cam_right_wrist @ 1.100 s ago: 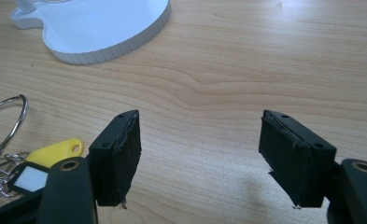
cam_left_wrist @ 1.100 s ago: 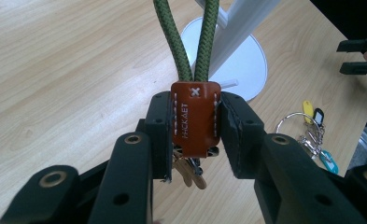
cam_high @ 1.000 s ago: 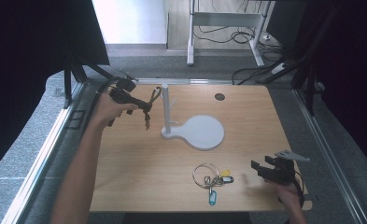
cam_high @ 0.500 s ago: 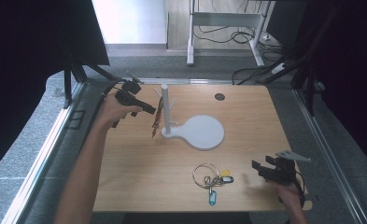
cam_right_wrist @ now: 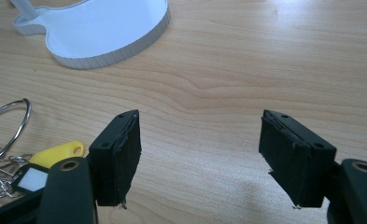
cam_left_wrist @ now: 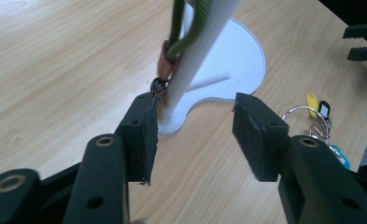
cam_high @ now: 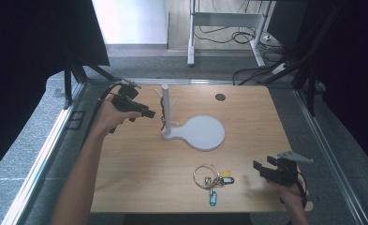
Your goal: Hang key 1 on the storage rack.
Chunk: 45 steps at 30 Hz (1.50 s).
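High view: the left gripper (cam_high: 149, 114), held at the far left of the table (cam_high: 139, 183), stands just beside the white stand (cam_high: 166, 112), whose post rises from a flat round base (cam_high: 204, 132). Its jaws have just been opening; half a second ago they were nearly closed with the lanyard at them, and now they stand apart with nothing pressed between the pads. Left gripper view: the green lanyard (cam_left_wrist: 187, 32) hangs down the post straight ahead of the jaws, its brown tab and small metal ring (cam_left_wrist: 159, 86) dangling close to the tip of the left-hand pad; whether ring and pad touch cannot be told. Judged from this, the release means the lanyard now hangs from a peg of the stand on its own, so that hanging step looks complete and the hand is free to draw back. Right gripper (cam_high: 262, 169): resting at the near right edge of the table, well apart from the stand, jaws wide and empty, as the right gripper view confirms with bare wood between the pads. The key bunch (cam_high: 212, 178), a large wire ring with yellow, black and blue tags, lies flat on the table just to the left of this gripper and is probably the next item to be hung. Containers: the round base serves as a shallow tray and holds nothing.
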{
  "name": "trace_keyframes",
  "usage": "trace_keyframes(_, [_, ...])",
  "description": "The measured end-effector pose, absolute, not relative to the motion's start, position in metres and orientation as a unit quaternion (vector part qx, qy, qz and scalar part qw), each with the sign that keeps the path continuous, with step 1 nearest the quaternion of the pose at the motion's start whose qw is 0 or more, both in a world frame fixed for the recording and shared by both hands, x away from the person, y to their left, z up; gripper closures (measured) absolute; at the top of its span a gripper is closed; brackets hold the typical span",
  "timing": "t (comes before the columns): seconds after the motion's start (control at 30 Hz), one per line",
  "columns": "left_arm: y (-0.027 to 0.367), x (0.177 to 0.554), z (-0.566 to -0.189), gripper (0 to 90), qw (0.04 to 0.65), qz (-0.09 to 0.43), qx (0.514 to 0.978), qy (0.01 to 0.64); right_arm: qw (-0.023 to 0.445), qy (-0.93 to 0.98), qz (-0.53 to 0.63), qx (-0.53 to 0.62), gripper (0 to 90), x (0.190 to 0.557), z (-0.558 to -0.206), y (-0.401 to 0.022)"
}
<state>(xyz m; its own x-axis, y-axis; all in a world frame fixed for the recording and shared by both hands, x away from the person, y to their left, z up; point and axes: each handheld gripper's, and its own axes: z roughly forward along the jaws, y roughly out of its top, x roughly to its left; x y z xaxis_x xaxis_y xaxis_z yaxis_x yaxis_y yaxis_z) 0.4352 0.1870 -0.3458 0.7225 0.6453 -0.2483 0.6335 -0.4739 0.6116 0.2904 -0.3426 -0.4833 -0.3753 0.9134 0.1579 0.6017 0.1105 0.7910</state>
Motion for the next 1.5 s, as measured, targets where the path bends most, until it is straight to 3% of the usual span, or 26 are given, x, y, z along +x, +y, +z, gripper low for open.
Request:
trace_keyframes(0.4, [0.192, 0.391, -0.349, 41.5, 0.358, 0.058, 0.865, 0.346, 0.194, 0.736, 0.423, 0.491, 31.0, 0.287, -0.476, -0.331])
trace_keyframes(0.8, [0.189, 0.349, -0.383, 40.3, 0.327, 0.096, 0.874, 0.346, 0.190, 0.762, 0.424, 0.451, 32.8, 0.292, -0.468, -0.317])
trace_keyframes(1.07, [0.194, 0.326, -0.412, 39.6, 0.324, 0.089, 0.873, 0.352, 0.181, 0.791, 0.402, 0.425, 34.6, 0.298, -0.467, -0.304])
trace_keyframes(1.23, [0.201, 0.323, -0.437, 40.0, 0.324, 0.086, 0.869, 0.364, 0.168, 0.826, 0.365, 0.396, 37.4, 0.314, -0.449, -0.291])
trace_keyframes(1.5, [0.210, 0.321, -0.441, 39.6, 0.324, 0.080, 0.868, 0.367, 0.149, 0.863, 0.321, 0.361, 38.5, 0.332, -0.428, -0.267])
